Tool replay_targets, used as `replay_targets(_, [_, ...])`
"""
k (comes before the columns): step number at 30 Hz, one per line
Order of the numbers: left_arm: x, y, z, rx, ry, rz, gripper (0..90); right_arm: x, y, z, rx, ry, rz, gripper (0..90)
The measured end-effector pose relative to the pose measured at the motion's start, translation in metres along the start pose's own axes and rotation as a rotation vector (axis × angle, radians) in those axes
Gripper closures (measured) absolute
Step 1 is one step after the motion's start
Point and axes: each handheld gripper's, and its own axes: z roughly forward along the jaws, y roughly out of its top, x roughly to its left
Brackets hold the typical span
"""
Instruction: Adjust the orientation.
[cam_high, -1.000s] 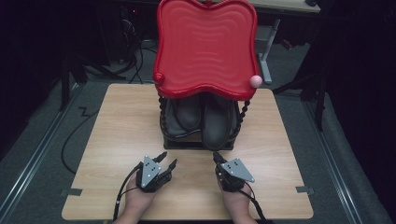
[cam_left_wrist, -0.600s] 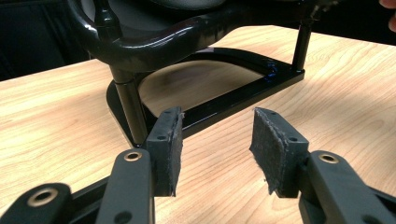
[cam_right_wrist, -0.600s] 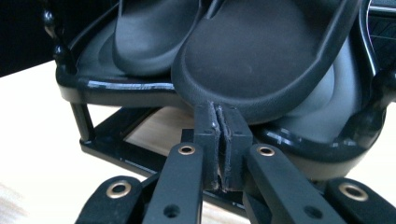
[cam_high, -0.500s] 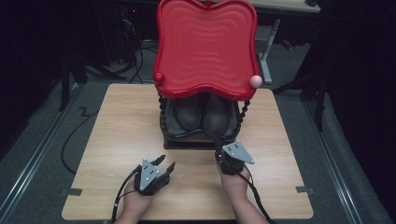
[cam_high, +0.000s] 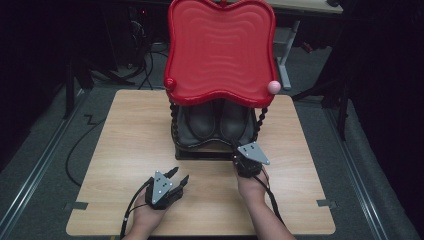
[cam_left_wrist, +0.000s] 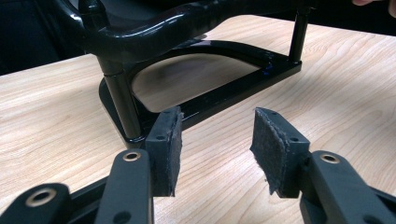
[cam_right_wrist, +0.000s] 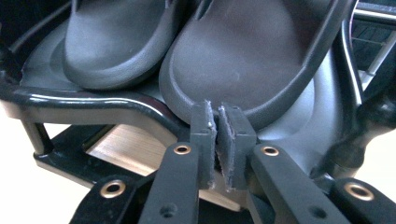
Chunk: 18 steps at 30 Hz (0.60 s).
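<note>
Two dark grey shoes (cam_high: 220, 122) sit side by side on the low shelf of a black rack (cam_high: 197, 150), under its big red tray (cam_high: 220, 50). The rack stands at the far middle of the wooden table (cam_high: 125, 140), at about 12 o'clock from the person. In the right gripper view, the nearer shoe (cam_right_wrist: 252, 60) is right in front of the jaws, with the other shoe (cam_right_wrist: 116, 42) at about 10 o'clock from them. The right gripper (cam_high: 246, 159) is at the front edge of the rack, at about 5 o'clock from the shoes. Its jaws are almost pressed together, with just a thin crack between the pads (cam_right_wrist: 204, 126) and nothing held; they have just been opening a tiny bit. The left gripper (cam_high: 172, 182) is lower on the table, at about 7 o'clock from the rack and well apart from it. Its jaws are half spread and hold nothing. A small pink ball (cam_high: 273, 86) sits on the tray's right corner.
</note>
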Motion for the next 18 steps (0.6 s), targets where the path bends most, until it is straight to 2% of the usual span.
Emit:
replay_targets(5, [-0.001, -0.001, 0.001, 0.002, -0.004, 0.008, 53.0, 0.002, 0.006, 0.008, 0.004, 0.004, -0.01, 83.4])
replay_targets(9, [-0.002, -0.001, 0.0, 0.005, -0.005, 0.013, 53.0, 0.001, 0.008, 0.002, -0.025, 0.006, -0.008, 81.0])
replay_targets(13, [-0.002, -0.001, 0.0, 0.004, -0.003, 0.012, 53.0, -0.009, 0.009, -0.006, -0.043, -0.042, -0.013, 80.3])
replay_targets(15, [-0.002, -0.001, -0.001, 0.003, -0.002, 0.013, 53.0, -0.016, 0.009, -0.005, -0.033, -0.076, 0.002, 80.4])
replay_targets(18, [-0.002, -0.001, -0.001, 0.002, 0.0, 0.014, 52.9, -0.024, 0.008, 0.001, -0.017, -0.098, 0.015, 80.4])
